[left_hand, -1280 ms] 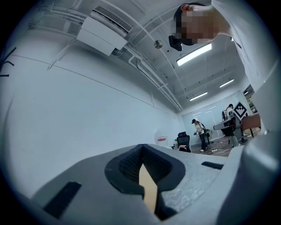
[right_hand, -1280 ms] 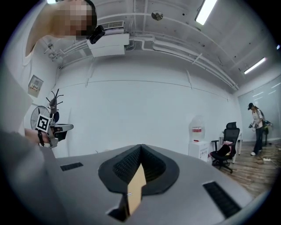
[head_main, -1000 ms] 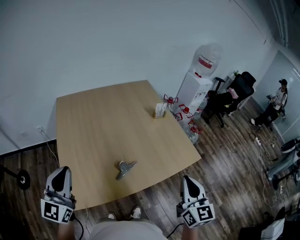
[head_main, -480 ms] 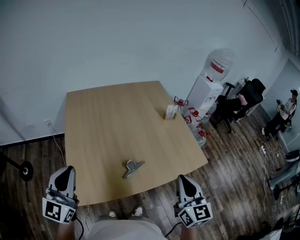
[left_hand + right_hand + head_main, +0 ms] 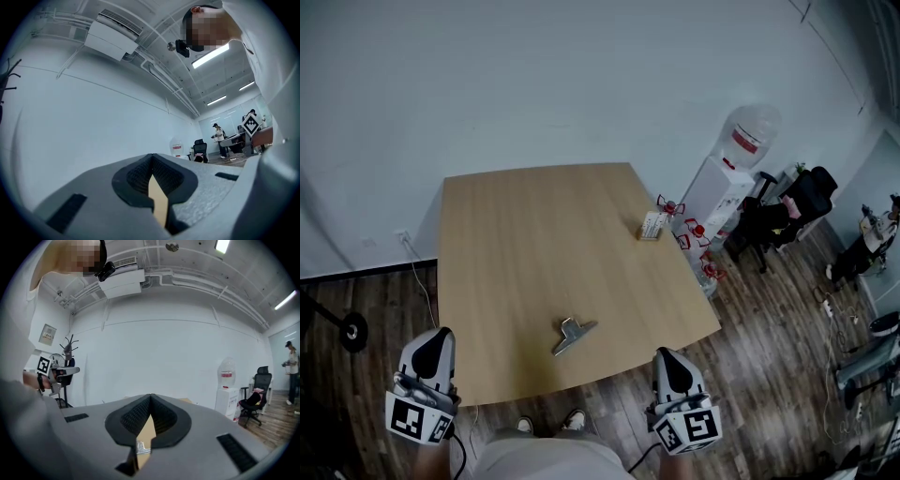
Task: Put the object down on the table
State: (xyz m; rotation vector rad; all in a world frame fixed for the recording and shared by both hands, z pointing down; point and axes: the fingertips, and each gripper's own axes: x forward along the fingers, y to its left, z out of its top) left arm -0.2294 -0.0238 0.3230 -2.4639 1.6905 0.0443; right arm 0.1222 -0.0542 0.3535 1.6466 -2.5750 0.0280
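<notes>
Metal clip (image 5: 574, 335) lies loose on the wooden tabletop (image 5: 516, 244) toward its near edge, well apart from left gripper (image 5: 437, 339) and right gripper (image 5: 667, 360), both empty with jaws pressed together, off that edge.

A: Walls?
B: One plain pale wall (image 5: 581, 84) is noted. A light wood table (image 5: 516, 244) is set against it. A socket (image 5: 401, 238) is seen low down, with a cable hanging.
A: Floor?
B: Dark wood planks (image 5: 769, 319).
A: Furniture?
B: A white water dispenser (image 5: 710, 192), topped by a clear bottle (image 5: 750, 136), is placed near the table's far right corner. A black office chair (image 5: 802, 192) is found further right. A coat stand (image 5: 68, 352) is recorded by the wall.
A: Light?
B: Strip lights (image 5: 211, 54) are lit overhead. A boxy air unit (image 5: 112, 37) is mounted on the ceiling.
</notes>
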